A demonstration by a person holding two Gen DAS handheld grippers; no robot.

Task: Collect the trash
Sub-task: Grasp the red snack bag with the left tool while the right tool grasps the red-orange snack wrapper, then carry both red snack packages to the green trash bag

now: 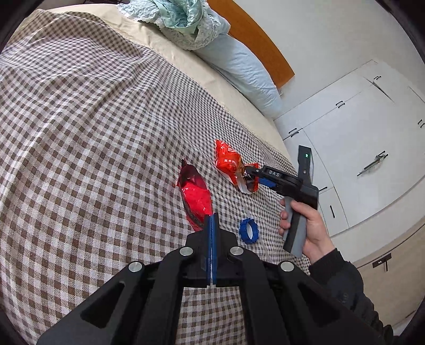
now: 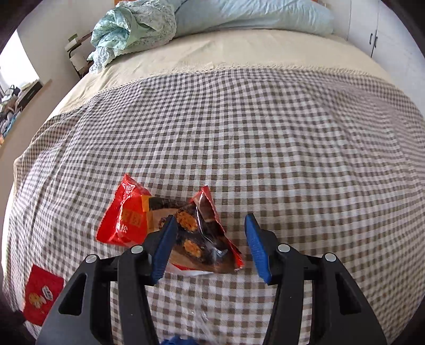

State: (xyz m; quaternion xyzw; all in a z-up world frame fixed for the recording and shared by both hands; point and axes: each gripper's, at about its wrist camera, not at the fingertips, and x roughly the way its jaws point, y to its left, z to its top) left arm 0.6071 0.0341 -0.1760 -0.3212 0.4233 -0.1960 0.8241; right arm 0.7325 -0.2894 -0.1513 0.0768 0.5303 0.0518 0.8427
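Checked bedspread — two red wrappers, blue ring on it.

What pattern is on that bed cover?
Brown-and-white gingham checks on the woven cloth bed cover, with a plain cream sheet beyond; clearest in the right wrist view.

A brown-and-white checked bedspread covers a cream sheet. On it lie an orange-red snack wrapper printed with dark brown and golden biscuits, a shiny red foil wrapper and a blue ring. Both black grippers have blue finger pads. Pale blue pillow, mint floral cloth.
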